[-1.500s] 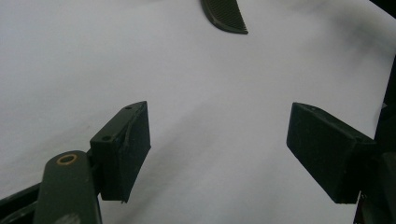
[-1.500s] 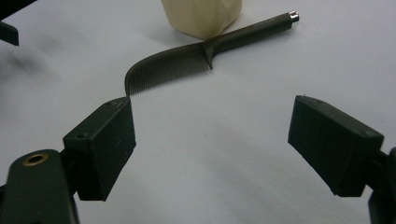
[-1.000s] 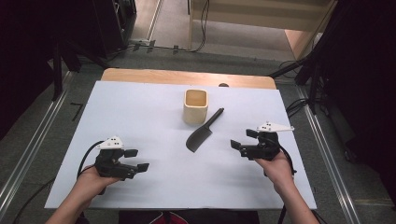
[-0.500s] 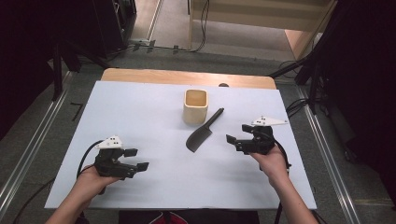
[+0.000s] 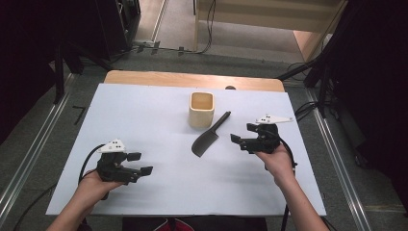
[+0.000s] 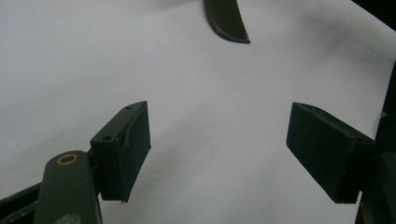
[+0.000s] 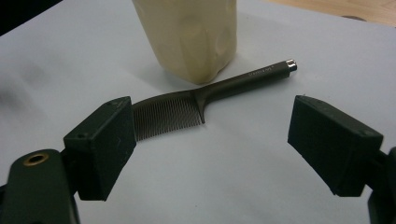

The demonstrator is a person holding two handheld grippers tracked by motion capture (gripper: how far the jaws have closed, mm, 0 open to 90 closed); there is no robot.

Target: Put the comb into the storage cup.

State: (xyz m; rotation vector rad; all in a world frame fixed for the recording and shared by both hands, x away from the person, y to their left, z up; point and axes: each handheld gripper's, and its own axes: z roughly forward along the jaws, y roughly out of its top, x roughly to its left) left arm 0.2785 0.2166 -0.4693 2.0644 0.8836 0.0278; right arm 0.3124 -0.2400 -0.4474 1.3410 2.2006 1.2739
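A dark comb (image 5: 209, 137) with a long handle lies flat on the white table sheet (image 5: 144, 110), its handle end beside a beige cup (image 5: 201, 109). My right gripper (image 5: 242, 132) is open just right of the comb, apart from it. In the right gripper view the comb (image 7: 187, 105) and cup (image 7: 191, 32) lie ahead of the open gripper (image 7: 215, 144), with nothing between the jaws. My left gripper (image 5: 143, 162) is open near the front left, well away from the comb. The comb's toothed end (image 6: 227, 21) lies far ahead of the open left gripper (image 6: 219, 144).
The sheet covers a wooden table whose bare edge (image 5: 192, 79) shows at the back. Metal floor rails (image 5: 33, 154) run along both sides. Cables (image 5: 303, 110) lie off the table's right side.
My right gripper has moved forward and left, closer to the comb. The left gripper, the comb and the cup have stayed where they were.
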